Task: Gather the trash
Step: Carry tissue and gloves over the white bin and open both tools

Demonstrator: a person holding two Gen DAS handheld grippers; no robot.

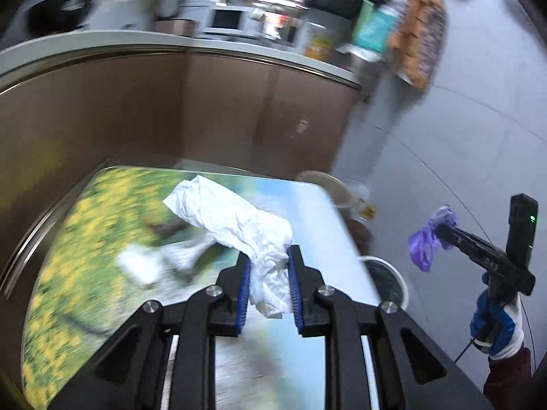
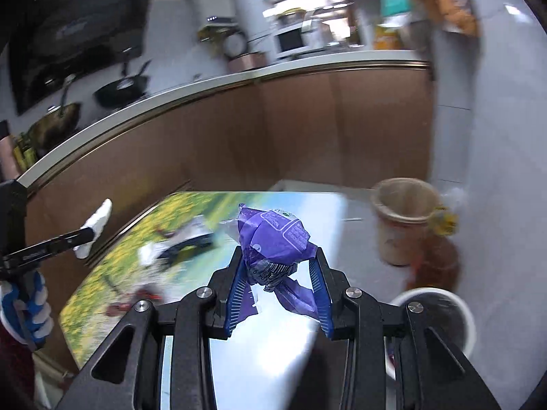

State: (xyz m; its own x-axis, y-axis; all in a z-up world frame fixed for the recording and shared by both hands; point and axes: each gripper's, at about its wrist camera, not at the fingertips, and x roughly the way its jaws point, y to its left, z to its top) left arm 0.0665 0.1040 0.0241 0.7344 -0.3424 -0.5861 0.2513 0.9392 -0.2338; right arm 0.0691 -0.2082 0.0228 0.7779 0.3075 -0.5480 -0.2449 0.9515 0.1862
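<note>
Now tissue [image 1: 239, 225] between left gripper [image 1: 270, 266] pads

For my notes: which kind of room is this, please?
Most likely a home kitchen: black pans on a stove, a white microwave on the long countertop, brown cabinets below.

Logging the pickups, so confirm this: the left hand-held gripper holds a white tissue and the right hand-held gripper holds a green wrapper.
Wrong on the colour. The right hand-held gripper holds a purple wrapper, as the right wrist view shows; the left wrist view shows it purple too. The left hand-held gripper does hold a white tissue.
</note>
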